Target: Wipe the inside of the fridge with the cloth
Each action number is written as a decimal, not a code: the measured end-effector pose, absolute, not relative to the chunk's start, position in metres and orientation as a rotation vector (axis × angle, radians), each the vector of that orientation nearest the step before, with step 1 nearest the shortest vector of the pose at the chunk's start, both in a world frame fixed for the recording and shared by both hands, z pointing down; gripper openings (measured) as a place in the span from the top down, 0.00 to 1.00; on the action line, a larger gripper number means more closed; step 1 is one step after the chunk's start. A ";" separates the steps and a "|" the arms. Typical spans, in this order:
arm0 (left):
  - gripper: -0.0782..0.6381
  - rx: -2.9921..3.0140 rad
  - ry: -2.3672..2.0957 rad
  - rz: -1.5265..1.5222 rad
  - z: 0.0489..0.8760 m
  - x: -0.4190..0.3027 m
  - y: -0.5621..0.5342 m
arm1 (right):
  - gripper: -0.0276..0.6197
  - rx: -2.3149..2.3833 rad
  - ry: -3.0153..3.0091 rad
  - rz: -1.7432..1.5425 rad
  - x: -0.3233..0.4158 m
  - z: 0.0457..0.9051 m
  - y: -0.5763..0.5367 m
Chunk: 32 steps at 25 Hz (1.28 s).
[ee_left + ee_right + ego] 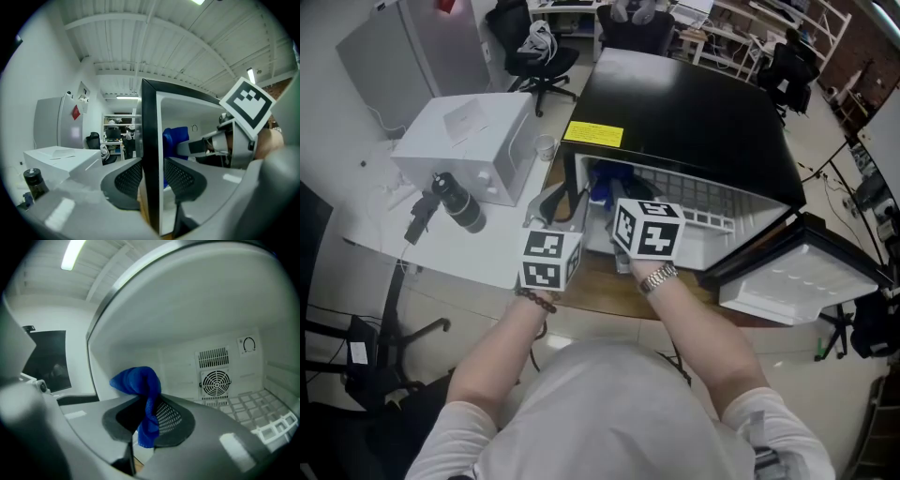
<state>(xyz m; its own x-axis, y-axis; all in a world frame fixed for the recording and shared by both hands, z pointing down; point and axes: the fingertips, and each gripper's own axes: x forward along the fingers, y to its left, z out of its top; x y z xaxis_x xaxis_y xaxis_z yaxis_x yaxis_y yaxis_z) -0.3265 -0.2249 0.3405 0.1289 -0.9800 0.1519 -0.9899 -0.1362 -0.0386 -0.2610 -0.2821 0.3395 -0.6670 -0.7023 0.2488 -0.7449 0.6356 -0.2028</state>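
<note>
Black fridge [684, 122] is sitting on the wooden worktop [598, 298], with its door [797, 272] hanging open to the right. Left gripper [566, 199] is bracing the cabinet, fingers [125, 180] clamping the front edge of the fridge's left side wall. Right gripper [149, 423] is reaching into the white cavity, fingers [174, 420] pinching the blue cloth [138, 380]. The cloth is hanging bunched near the left inner wall, apparently not pressing on anything. Looks like the wiping step, between strokes. The next move is calling for pressing the cloth onto a wall or the wire shelf [255, 404] and dragging it across.
</note>
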 end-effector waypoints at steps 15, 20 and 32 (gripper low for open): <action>0.70 2.306 -2.029 0.194 0.339 -0.326 -0.224 | 0.87 1.269 -2.541 0.355 -0.234 0.393 -0.289; 0.70 2.304 -2.032 0.178 0.338 -0.325 -0.224 | 0.87 1.324 -2.514 0.352 -0.210 0.396 -0.294; 0.70 2.295 -2.034 0.153 0.339 -0.327 -0.220 | 0.87 1.469 -2.443 0.360 -0.145 0.397 -0.305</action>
<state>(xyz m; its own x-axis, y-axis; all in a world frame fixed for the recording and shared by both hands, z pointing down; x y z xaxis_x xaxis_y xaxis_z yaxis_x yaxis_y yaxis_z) -0.3270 -0.2205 0.3386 0.1184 -0.9855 0.1217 -0.9926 -0.1208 -0.0126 -0.1454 -0.3054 0.3968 -0.4509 -0.8208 0.3508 -0.8871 0.4557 -0.0740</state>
